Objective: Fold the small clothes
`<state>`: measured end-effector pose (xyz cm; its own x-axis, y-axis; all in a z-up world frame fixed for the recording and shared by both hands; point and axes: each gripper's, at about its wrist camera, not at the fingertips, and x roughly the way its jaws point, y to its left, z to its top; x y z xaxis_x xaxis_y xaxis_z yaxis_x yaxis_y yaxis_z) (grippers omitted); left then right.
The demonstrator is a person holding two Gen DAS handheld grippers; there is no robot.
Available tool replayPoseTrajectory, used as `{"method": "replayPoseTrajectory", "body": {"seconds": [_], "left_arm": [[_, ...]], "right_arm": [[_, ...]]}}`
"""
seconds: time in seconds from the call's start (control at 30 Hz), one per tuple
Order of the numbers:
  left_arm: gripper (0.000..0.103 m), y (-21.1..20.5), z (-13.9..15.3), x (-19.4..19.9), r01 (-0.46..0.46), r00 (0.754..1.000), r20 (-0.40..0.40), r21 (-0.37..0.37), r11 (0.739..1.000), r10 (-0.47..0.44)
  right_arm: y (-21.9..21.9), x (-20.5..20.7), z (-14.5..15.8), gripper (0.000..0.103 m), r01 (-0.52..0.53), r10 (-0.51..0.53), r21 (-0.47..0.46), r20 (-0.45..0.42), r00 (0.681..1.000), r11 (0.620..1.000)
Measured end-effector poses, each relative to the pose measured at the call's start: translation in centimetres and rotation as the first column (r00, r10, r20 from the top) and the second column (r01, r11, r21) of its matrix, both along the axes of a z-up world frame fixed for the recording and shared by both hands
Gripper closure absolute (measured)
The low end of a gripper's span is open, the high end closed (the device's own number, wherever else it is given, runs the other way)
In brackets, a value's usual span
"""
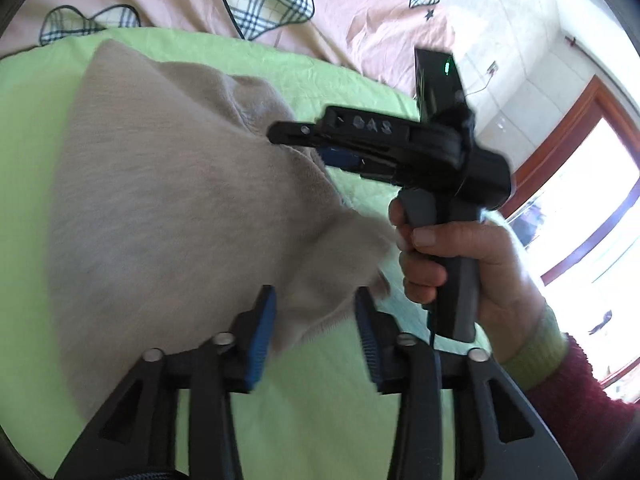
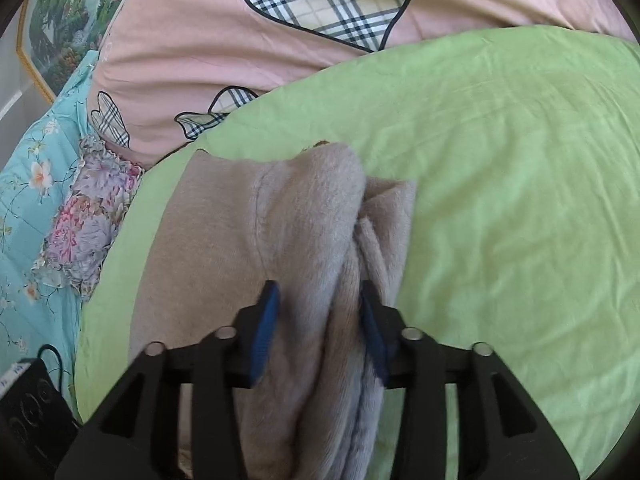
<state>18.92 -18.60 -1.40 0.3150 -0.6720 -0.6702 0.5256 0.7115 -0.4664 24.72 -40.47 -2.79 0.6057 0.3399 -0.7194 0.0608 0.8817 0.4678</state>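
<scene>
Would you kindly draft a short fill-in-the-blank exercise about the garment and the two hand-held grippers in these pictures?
1. The beige garment lies on a ____ sheet.
2. The pads of the left hand-held gripper are ____ in colour.
3. The pink quilt behind bears checked ____ shapes.
4. The jaws of the right hand-held gripper stand ____ around a fold of the garment.

Missing words: green; blue; heart; open

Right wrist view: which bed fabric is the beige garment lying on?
The plain green sheet; beige garment rests wholly on it. Pink plaid-heart quilt and floral fabrics lie beyond.
</scene>
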Motion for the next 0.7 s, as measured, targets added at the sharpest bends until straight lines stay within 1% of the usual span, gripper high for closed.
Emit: {"method": "replayPoseTrajectory", "body": {"seconds": [0.03, 0.07, 0.1, 0.13, 0.2, 0.23, 0.3, 0.33, 0.4, 0.47, 0.57, 0.63, 0.7], "left_arm": [[0.051, 0.8, 0.5, -0.4, -0.004, 1.000, 0.013, -0.003, 1.000, 0.004], [0.046, 1.6, 0.9, -0.5, -0.012, 1.000, 0.025, -0.001, 1.000, 0.012], [0.041, 2.5, 1.4, -0.9, -0.026, 0.999, 0.040, 0.003, 1.000, 0.026], [0.037, 3.4, 1.9, -0.5, -0.051, 0.997, 0.056, 0.009, 0.999, 0.050], [0.033, 5.8, 2.2, 0.8, -0.117, 0.992, 0.057, 0.013, 0.993, 0.116], [0.031, 6.4, 2.0, 1.7, -0.134, 0.990, 0.050, 0.010, 0.991, 0.133], [0.030, 8.1, 1.3, 3.9, -0.178, 0.984, 0.004, 0.010, 0.984, 0.178], [0.030, 9.0, 0.7, 5.2, -0.203, 0.978, -0.045, 0.006, 0.979, 0.203], [0.030, 10.1, -0.1, 6.6, -0.219, 0.971, -0.105, -0.032, 0.975, 0.215], [0.030, 10.8, -1.3, 8.6, -0.240, 0.960, -0.156, -0.036, 0.970, 0.232], [0.030, 10.7, -3.1, 11.3, -0.252, 0.946, -0.220, -0.037, 0.967, 0.238], [0.029, 10.1, -4.2, 12.8, -0.237, 0.938, -0.278, -0.078, 0.968, 0.207], [0.027, 9.5, -5.0, 14.1, -0.226, 0.932, -0.312, -0.110, 0.968, 0.182]], "right_arm": [[0.1, -0.4, 0.1, 0.036, 0.005, -0.005, 0.005, -0.004, 1.000, 1.000], [0.2, -0.7, 0.1, 0.027, 0.007, -0.007, 0.003, -0.009, 1.000, 1.000], [0.3, -1.2, 0.1, 0.025, 0.008, -0.008, -0.007, -0.017, 1.000, 1.000], [0.4, -1.5, 0.0, 0.024, 0.004, -0.004, -0.012, -0.025, 1.000, 1.000], [0.4, -2.0, -0.3, 0.024, -0.002, 0.002, -0.015, -0.041, 0.999, 1.000], [0.3, -2.2, -0.4, 0.024, -0.002, 0.002, -0.008, -0.047, 0.999, 1.000], [0.0, -2.4, -0.8, 0.023, -0.001, 0.002, 0.019, -0.057, 0.998, 1.000], [-0.2, -2.3, -1.0, 0.023, 0.002, 0.000, 0.034, -0.062, 0.998, 0.999], [-0.5, -2.0, -1.3, 0.023, 0.002, 0.003, 0.060, -0.069, 0.998, 0.998], [-0.6, -1.5, -1.7, 0.023, -0.005, 0.012, 0.091, -0.077, 0.997, 0.996], [-0.8, -0.5, -2.6, 0.023, -0.008, 0.021, 0.140, -0.096, 0.995, 0.990], [-0.8, -0.1, -2.9, 0.023, -0.011, 0.028, 0.163, -0.101, 0.994, 0.987], [-0.7, 0.2, -3.1, 0.023, -0.016, 0.035, 0.179, -0.104, 0.994, 0.984]]}}
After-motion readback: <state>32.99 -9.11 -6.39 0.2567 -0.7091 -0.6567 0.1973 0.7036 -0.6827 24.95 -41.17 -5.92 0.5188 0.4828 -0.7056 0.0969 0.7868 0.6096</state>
